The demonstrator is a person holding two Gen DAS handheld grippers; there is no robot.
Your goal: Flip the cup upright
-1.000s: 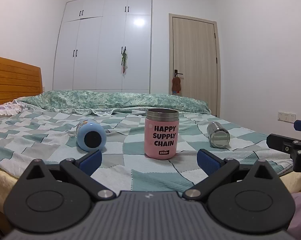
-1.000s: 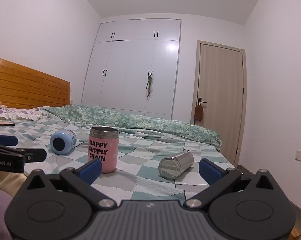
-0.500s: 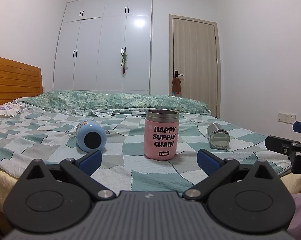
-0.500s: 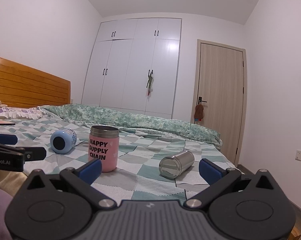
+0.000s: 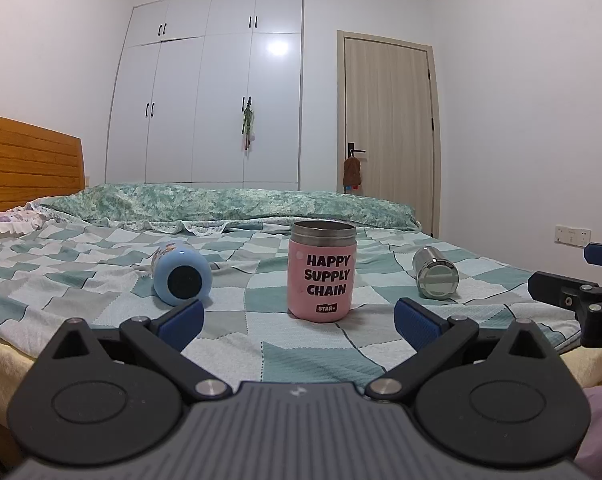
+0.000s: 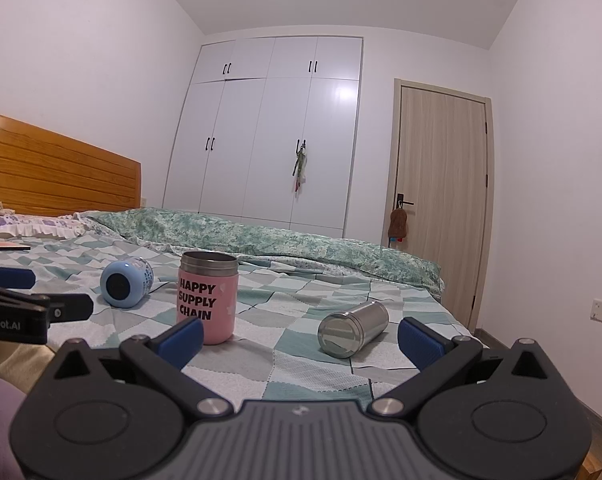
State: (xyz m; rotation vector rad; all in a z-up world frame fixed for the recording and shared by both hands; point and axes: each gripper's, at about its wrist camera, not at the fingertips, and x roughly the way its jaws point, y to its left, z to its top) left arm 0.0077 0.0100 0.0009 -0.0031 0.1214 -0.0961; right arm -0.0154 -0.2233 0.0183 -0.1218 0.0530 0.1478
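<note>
A pink cup point(image 5: 322, 272) reading HAPPY SUPPLY CHAIN stands upright on the checkered bedspread; it also shows in the right wrist view point(image 6: 207, 297). A blue cup point(image 5: 182, 267) lies on its side to its left, base toward me, also in the right wrist view point(image 6: 125, 282). A steel cup point(image 5: 435, 267) lies on its side to the right, closer in the right wrist view point(image 6: 352, 328). My left gripper point(image 5: 299, 322) is open and empty, short of the pink cup. My right gripper point(image 6: 300, 338) is open and empty, short of the steel cup.
The bed point(image 5: 81, 280) has a wooden headboard point(image 5: 25, 168) at the left and a rolled green quilt point(image 5: 229, 204) across the back. A wardrobe point(image 5: 209, 92) and a door point(image 5: 389, 128) stand behind. The bed's near edge lies just below the grippers.
Both views have shifted only slightly; the cups have not moved and both grippers stay open.
</note>
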